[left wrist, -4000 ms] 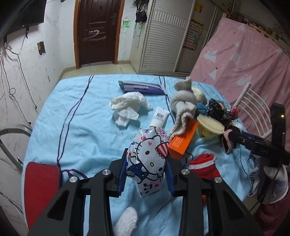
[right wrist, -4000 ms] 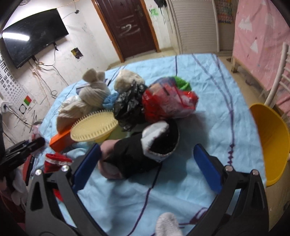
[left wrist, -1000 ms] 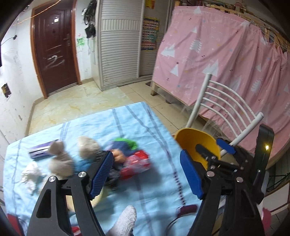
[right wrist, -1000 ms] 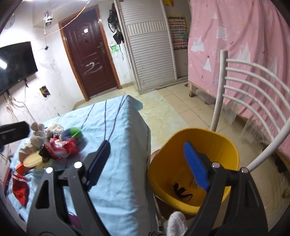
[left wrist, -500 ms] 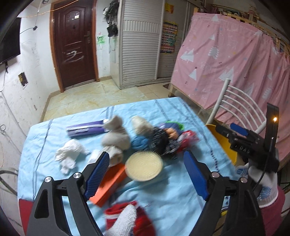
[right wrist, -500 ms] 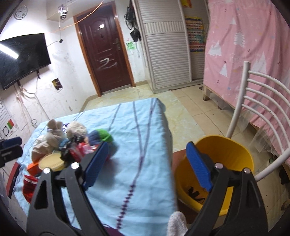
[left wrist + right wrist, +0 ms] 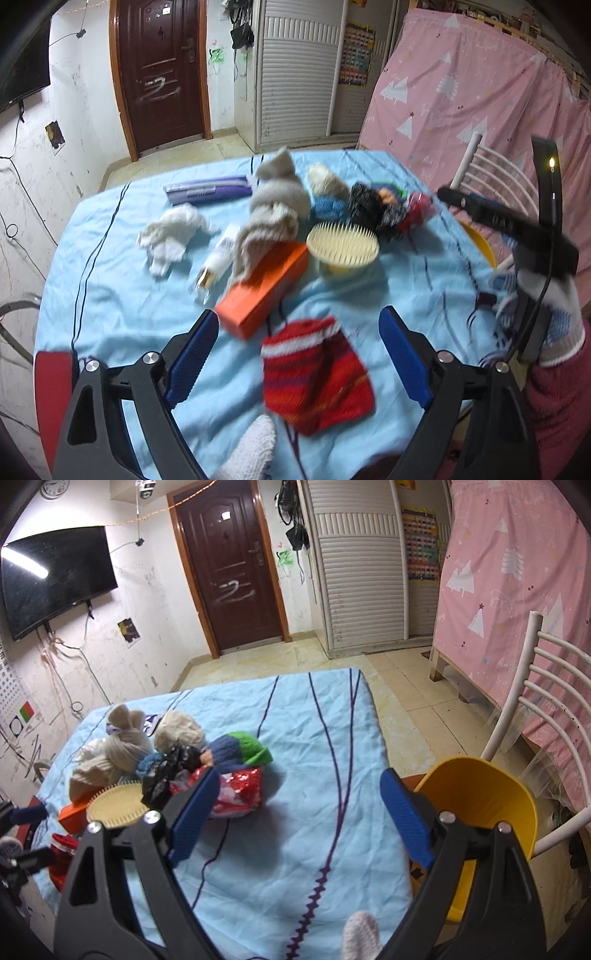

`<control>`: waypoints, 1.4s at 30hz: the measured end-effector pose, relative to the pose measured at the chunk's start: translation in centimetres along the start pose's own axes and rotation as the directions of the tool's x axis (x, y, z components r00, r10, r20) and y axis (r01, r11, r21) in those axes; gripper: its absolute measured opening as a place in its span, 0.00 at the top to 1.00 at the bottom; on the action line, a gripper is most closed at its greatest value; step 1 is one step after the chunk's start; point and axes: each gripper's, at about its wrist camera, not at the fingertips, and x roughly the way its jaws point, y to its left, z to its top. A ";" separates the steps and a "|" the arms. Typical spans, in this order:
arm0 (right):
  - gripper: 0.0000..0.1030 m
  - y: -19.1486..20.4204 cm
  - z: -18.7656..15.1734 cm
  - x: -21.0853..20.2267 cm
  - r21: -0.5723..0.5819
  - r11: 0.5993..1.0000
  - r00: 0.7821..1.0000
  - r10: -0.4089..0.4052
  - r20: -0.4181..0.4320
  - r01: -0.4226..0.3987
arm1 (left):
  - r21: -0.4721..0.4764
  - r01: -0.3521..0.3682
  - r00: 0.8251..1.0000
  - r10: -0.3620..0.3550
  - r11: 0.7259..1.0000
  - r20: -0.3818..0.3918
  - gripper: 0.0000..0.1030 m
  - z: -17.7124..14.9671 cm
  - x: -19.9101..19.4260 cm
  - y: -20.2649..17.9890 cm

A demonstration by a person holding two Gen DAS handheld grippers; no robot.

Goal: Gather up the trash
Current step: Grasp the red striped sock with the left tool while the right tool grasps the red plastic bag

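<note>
Trash, a crumpled tissue, lies on my blue cloth; left gripper, just widened, and right gripper both gape, holding nothing.

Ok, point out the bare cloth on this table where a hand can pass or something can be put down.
Free: the wide stretch between the red bag and the table edge by the yellow bin; and the left strip between the tissue and the red chair. Crowded: the middle, from the purple box through the brush to the red sock.

Knitted red sock; crinkled cloth sheet; glossy plastic bin.
</note>
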 end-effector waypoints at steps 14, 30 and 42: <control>0.16 1.0 -0.4 0.9 -0.007 1.000 0.999 -0.001 -0.037 0.001 | 0.004 0.084 0.995 -0.083 0.996 -0.056 0.26 -2.2 2.0 0.5; 0.14 4.9 -1.3 2.6 -0.110 0.993 0.990 0.019 -0.140 -0.034 | 0.077 0.085 0.996 -0.084 0.993 -0.016 0.87 -2.4 1.4 0.1; 0.72 7.0 -1.9 2.8 -0.160 0.983 0.983 0.064 -0.174 -0.093 | 0.085 0.100 0.994 -0.103 0.991 0.037 0.88 -2.3 0.0 -0.1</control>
